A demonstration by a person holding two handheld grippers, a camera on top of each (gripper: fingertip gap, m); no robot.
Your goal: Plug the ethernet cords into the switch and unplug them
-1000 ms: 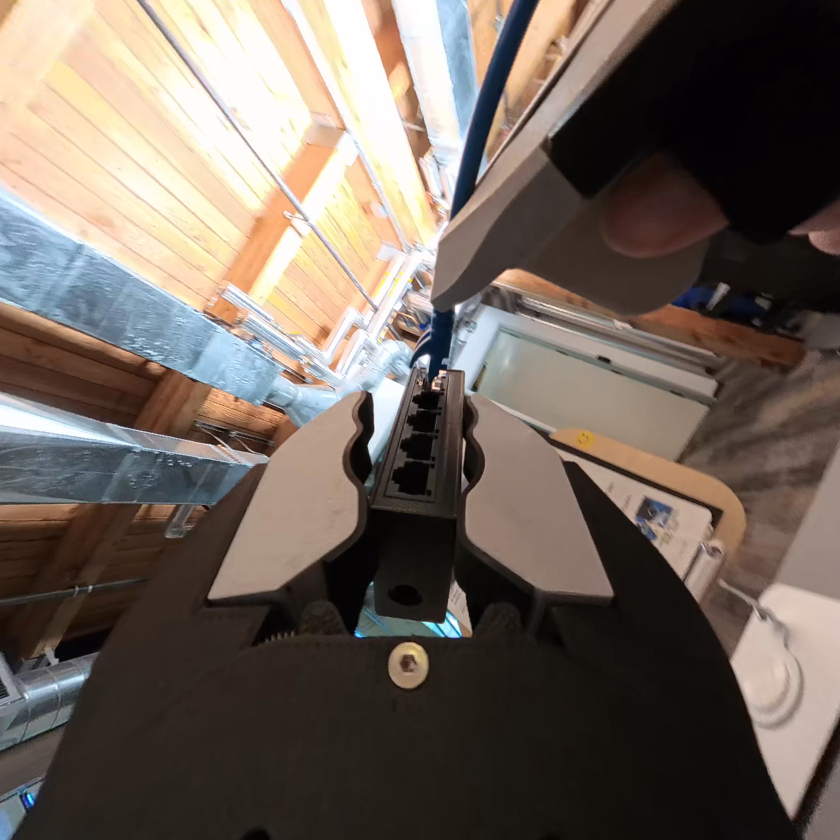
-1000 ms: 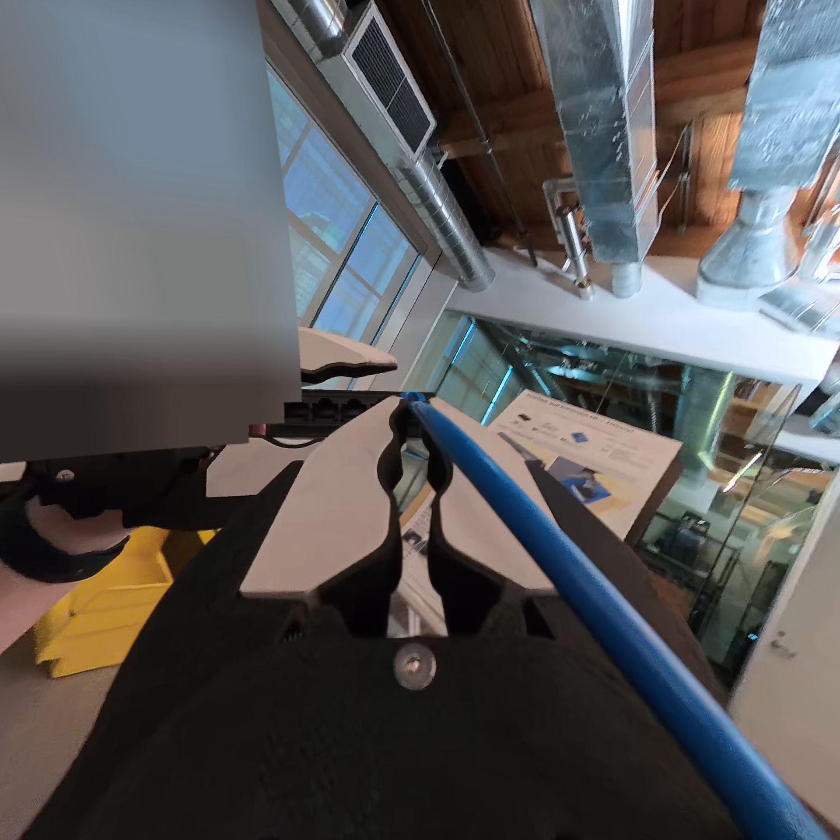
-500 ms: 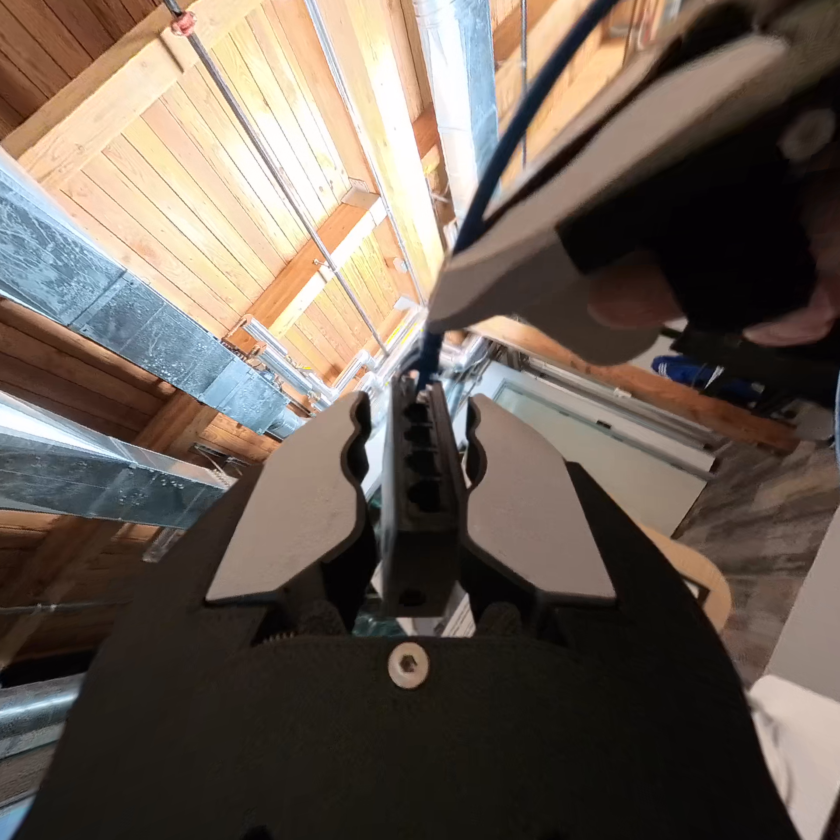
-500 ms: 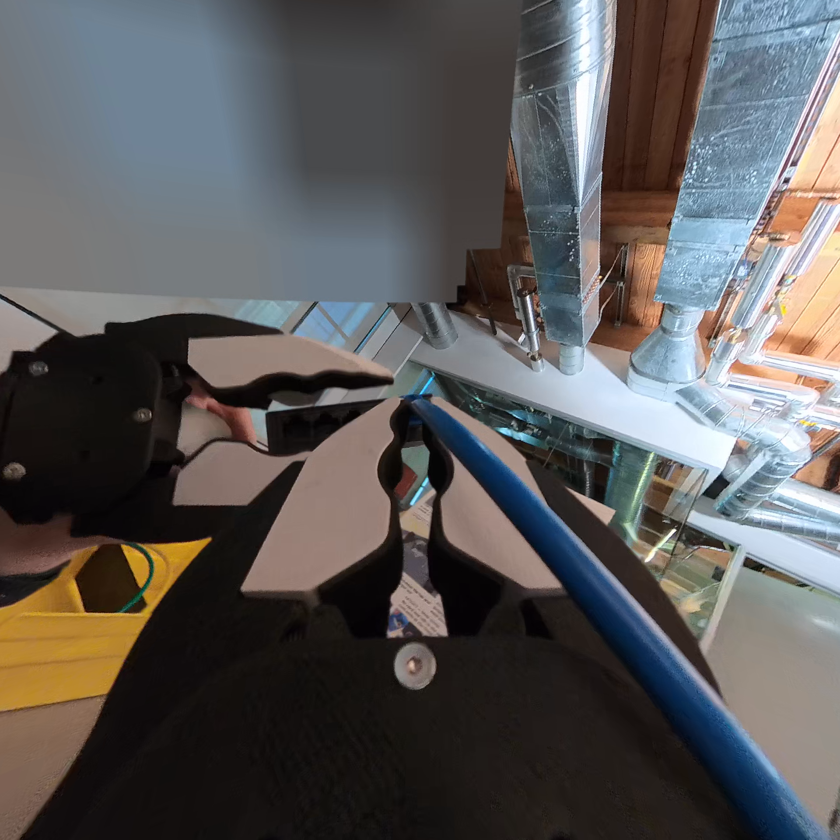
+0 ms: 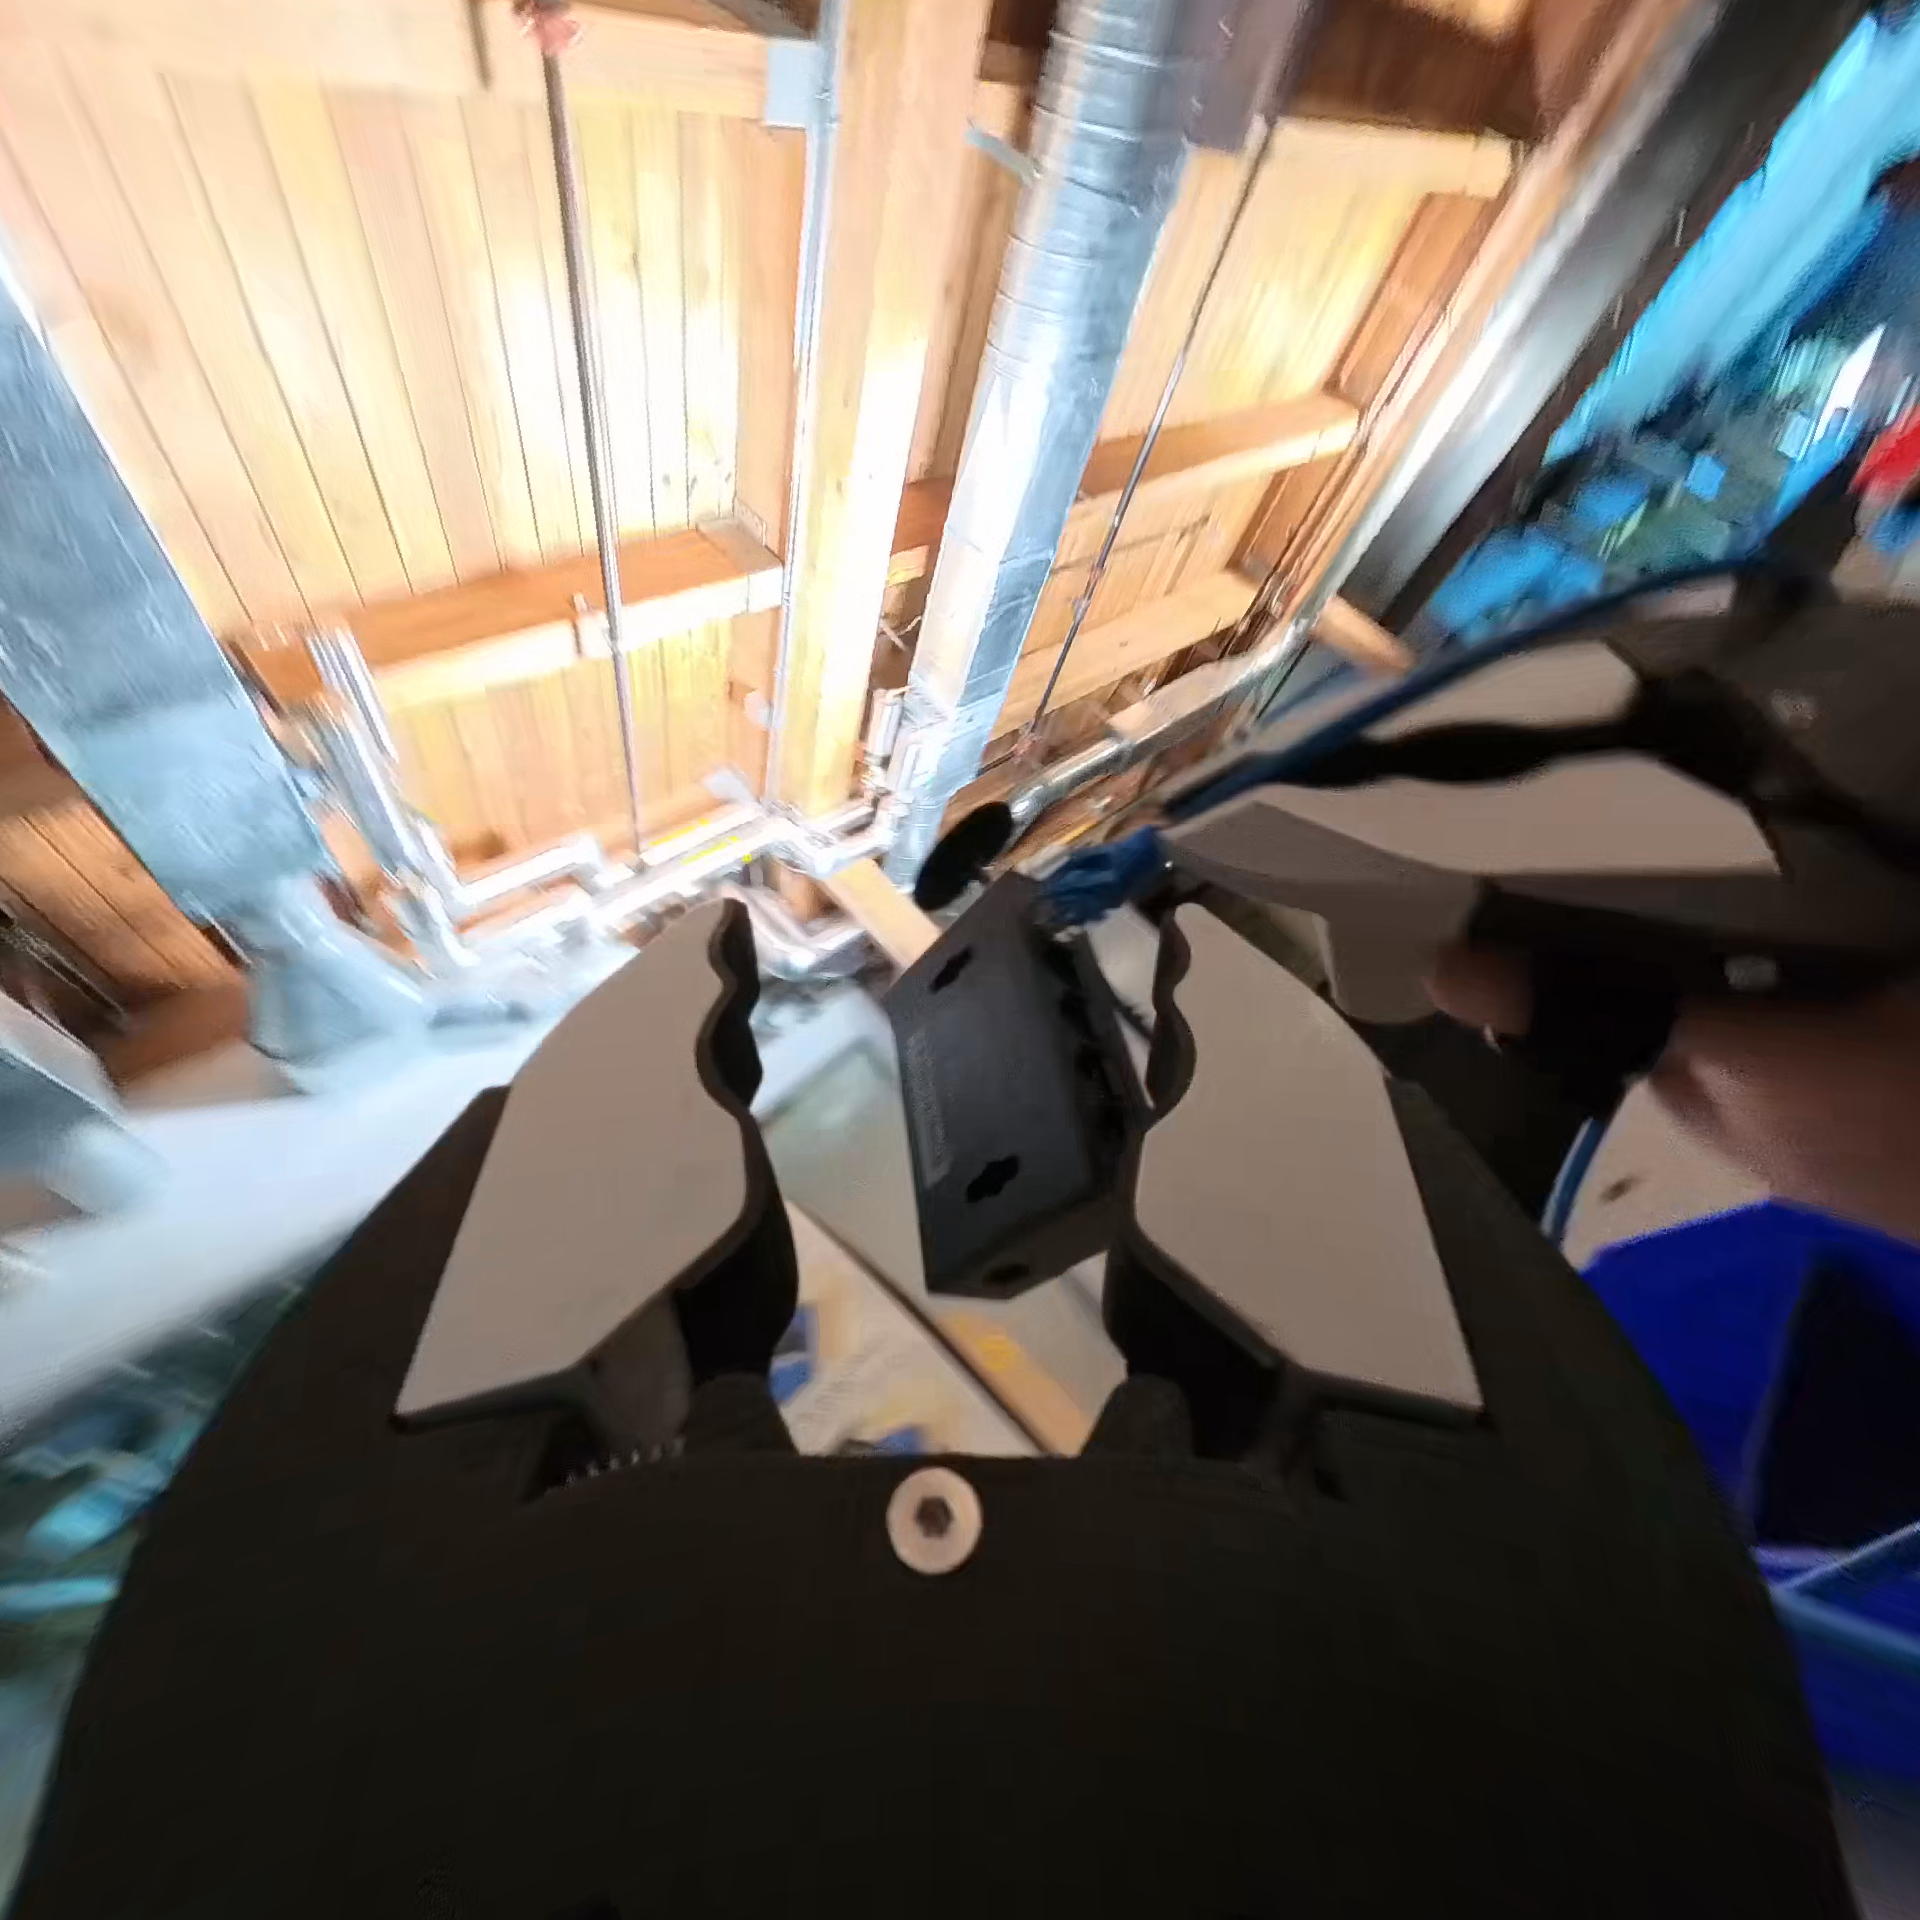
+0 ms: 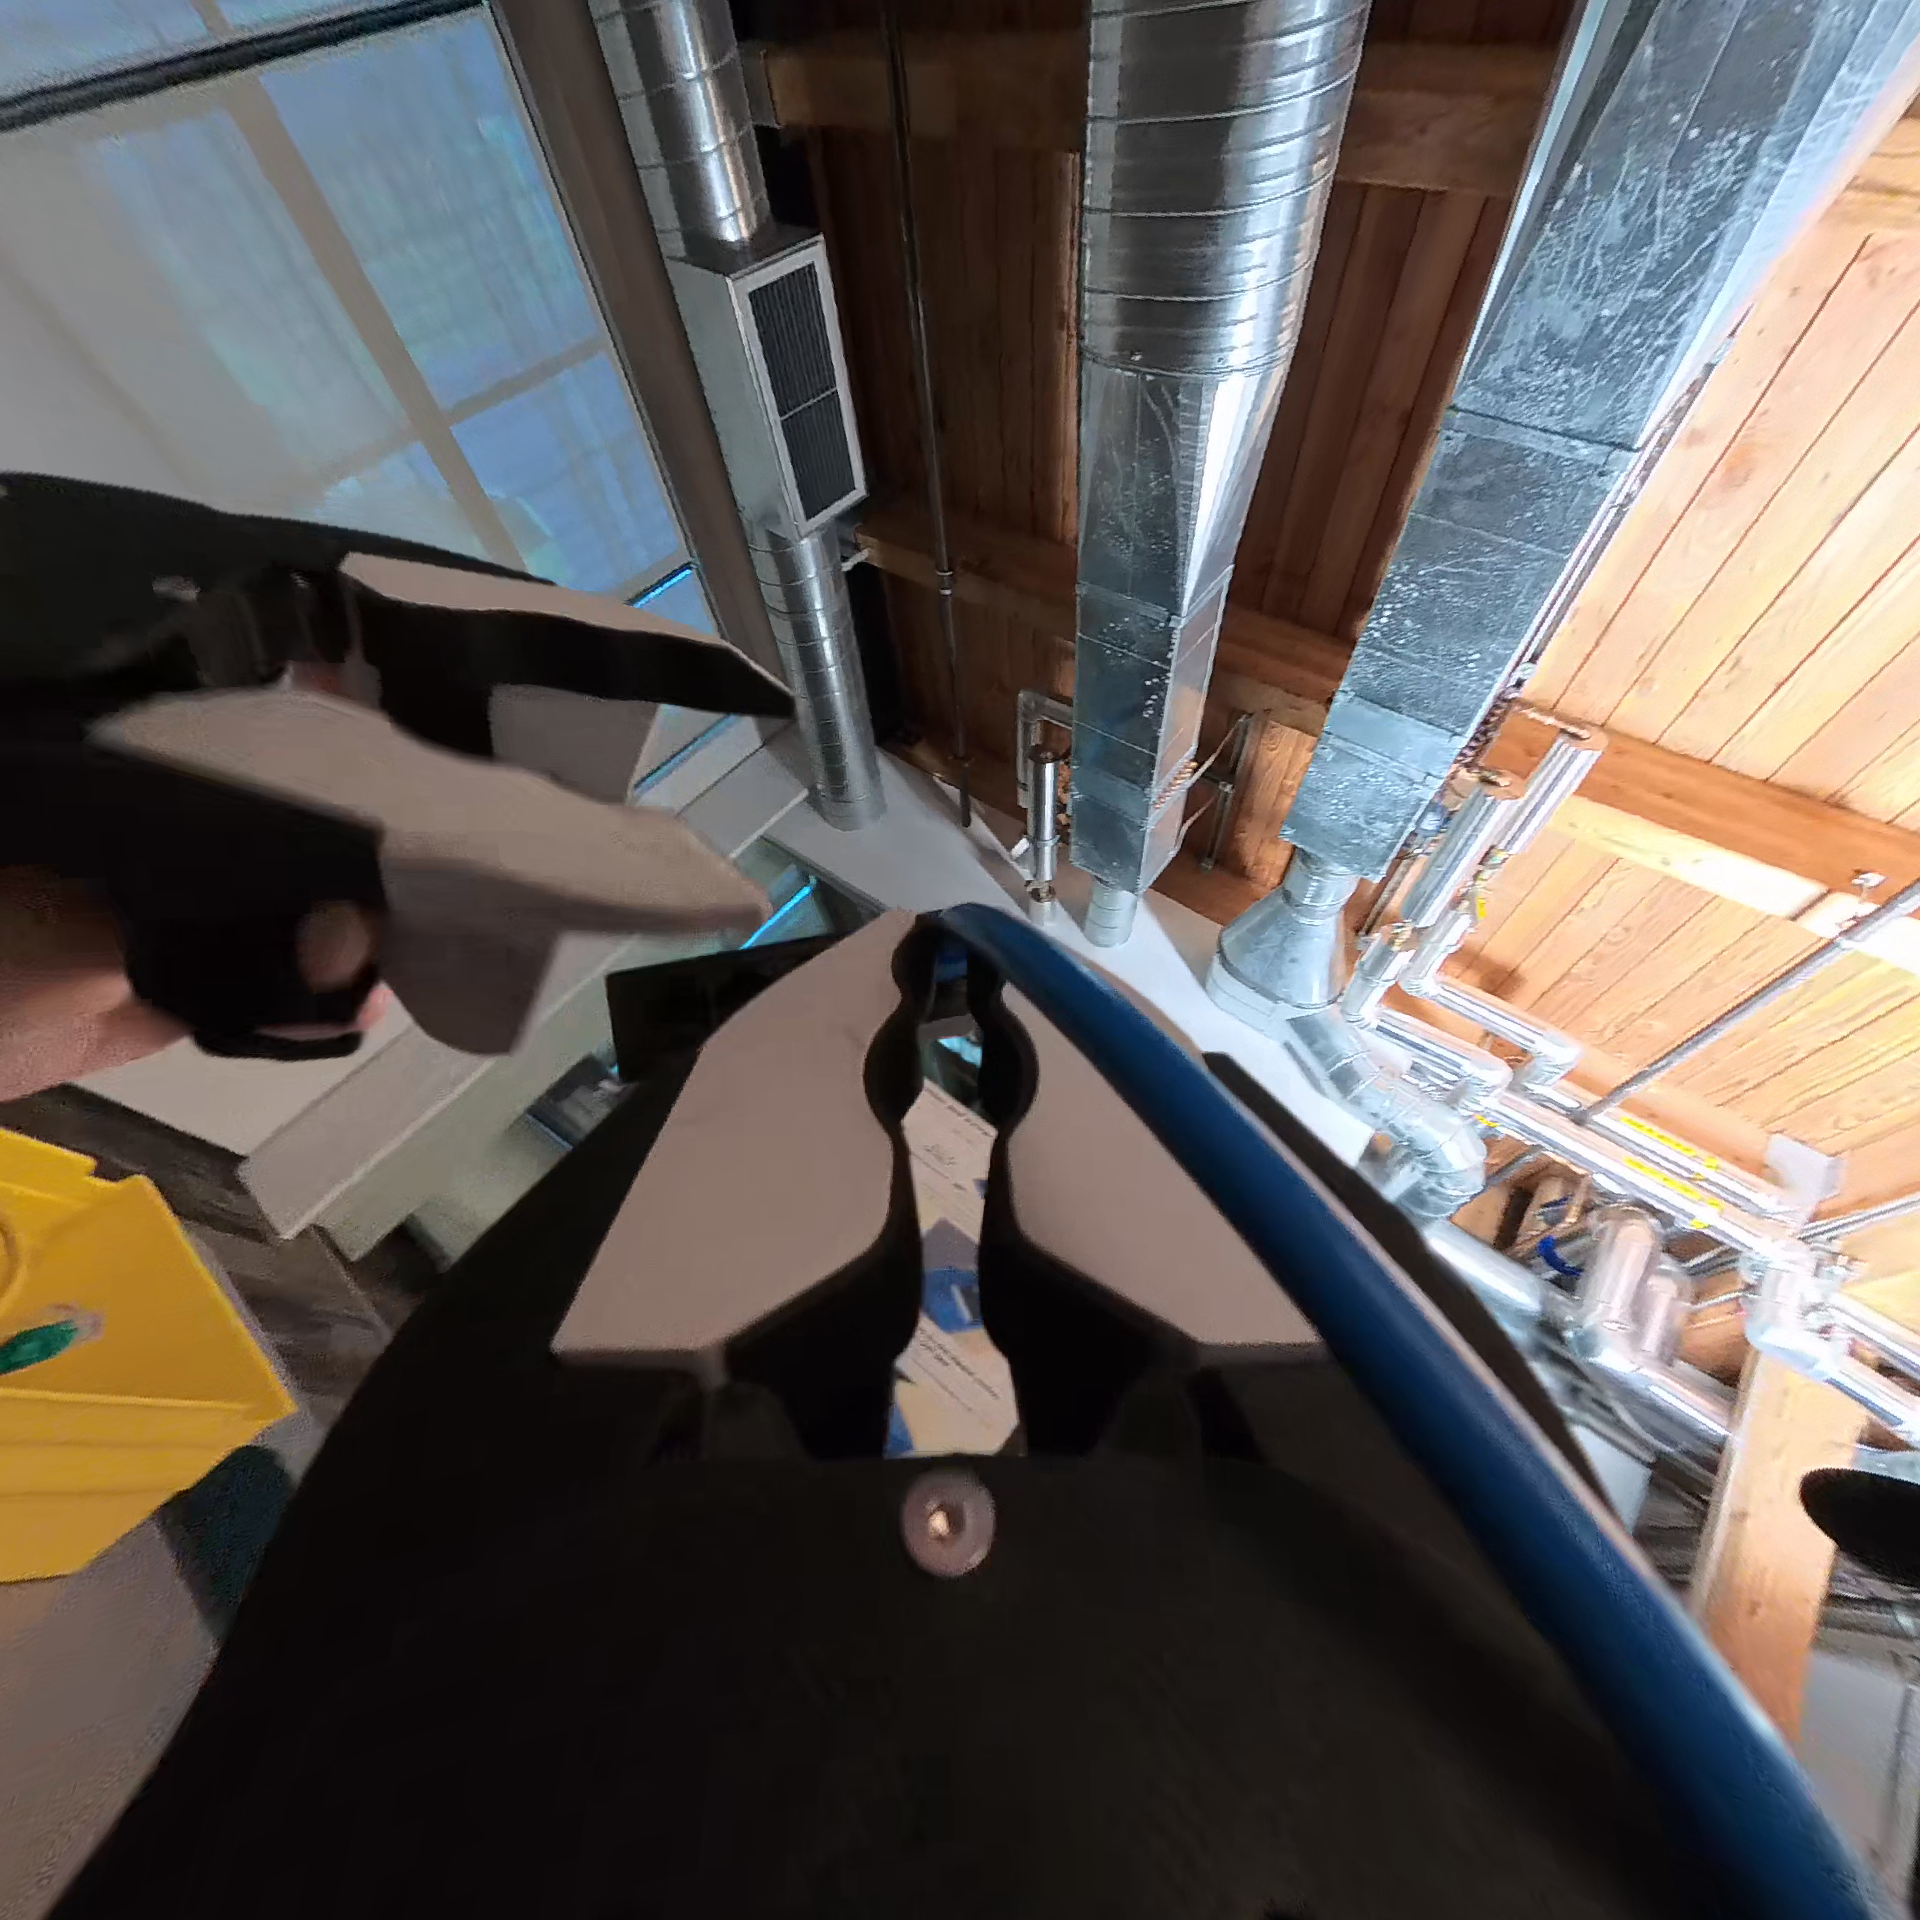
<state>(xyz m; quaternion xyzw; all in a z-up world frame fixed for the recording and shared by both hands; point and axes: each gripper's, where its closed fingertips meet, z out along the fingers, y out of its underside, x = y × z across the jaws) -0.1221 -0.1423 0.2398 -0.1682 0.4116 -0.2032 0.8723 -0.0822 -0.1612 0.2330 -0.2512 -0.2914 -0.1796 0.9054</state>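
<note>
The small black switch (image 5: 997, 1101) hangs tilted between the spread fingers of my left gripper (image 5: 951, 920), close against the right finger. The left gripper is open and grips nothing. A blue ethernet plug (image 5: 1101, 883) sits in the switch's top end. My right gripper (image 6: 940, 930) is shut on the blue cord (image 6: 1351, 1299) right at the plug. The cord runs back over its right finger. The right gripper also shows in the left wrist view (image 5: 1184, 831), just above the switch. In the right wrist view the switch (image 6: 707, 997) shows as a dark edge behind the left finger. The open left gripper (image 6: 769, 810) is beside it.
Both views point up at a wooden ceiling with metal ducts (image 6: 1174, 520) and pipes. A yellow bin (image 6: 104, 1403) is at the lower left of the right wrist view. A blue bin (image 5: 1745, 1403) is at the right of the left wrist view. A gloved hand (image 6: 208, 966) holds the left gripper.
My left gripper has opened and let go of the switch. The switch now hangs tilted from the blue cord that the right gripper holds. Both views have swung.
</note>
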